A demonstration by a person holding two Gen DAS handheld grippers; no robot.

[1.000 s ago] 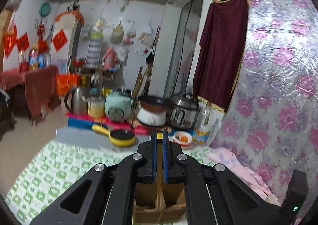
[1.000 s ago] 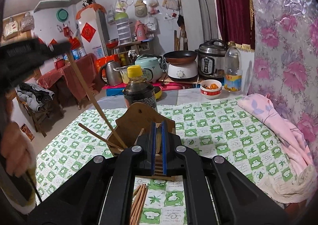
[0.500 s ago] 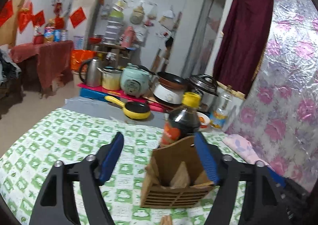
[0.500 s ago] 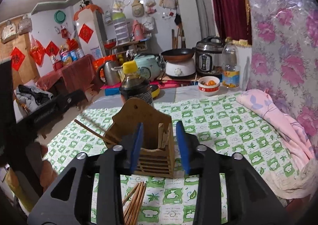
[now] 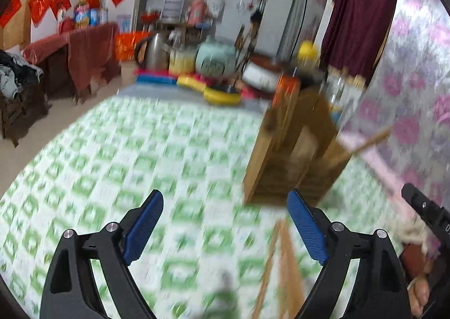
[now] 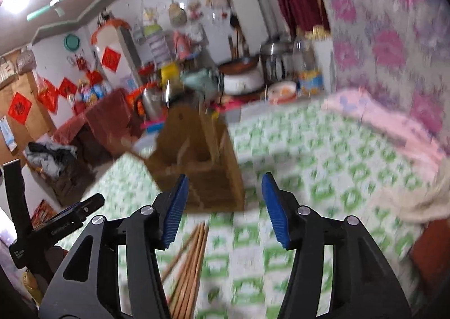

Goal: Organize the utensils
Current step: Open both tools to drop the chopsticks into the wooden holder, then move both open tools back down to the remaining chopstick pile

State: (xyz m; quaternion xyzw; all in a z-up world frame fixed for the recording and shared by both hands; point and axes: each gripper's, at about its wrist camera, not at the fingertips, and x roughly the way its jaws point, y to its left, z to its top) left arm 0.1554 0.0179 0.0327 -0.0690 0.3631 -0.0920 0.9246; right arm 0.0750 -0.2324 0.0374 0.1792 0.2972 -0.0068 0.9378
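Observation:
Both views are motion-blurred. A wooden utensil holder (image 5: 295, 147) stands on the green-checked tablecloth (image 5: 140, 150), right of centre in the left wrist view, with chopsticks sticking out of it. It also shows in the right wrist view (image 6: 197, 161). Loose wooden chopsticks (image 6: 191, 260) lie on the cloth in front of it, also seen in the left wrist view (image 5: 281, 268). My left gripper (image 5: 225, 223) is open and empty, left of the holder. My right gripper (image 6: 222, 206) is open and empty, just in front of the holder, above the loose chopsticks.
A dark sauce bottle with a yellow cap (image 5: 303, 65) stands behind the holder. A pink cloth (image 6: 393, 127) lies along the right side by the flowered wall. Pots, a kettle and a yellow pan (image 5: 219, 93) crowd the far end.
Both grippers went from shut to wide open and released chopsticks into the holder. The left gripper has swung left and down; the right has tilted, so the holder sits off-centre.

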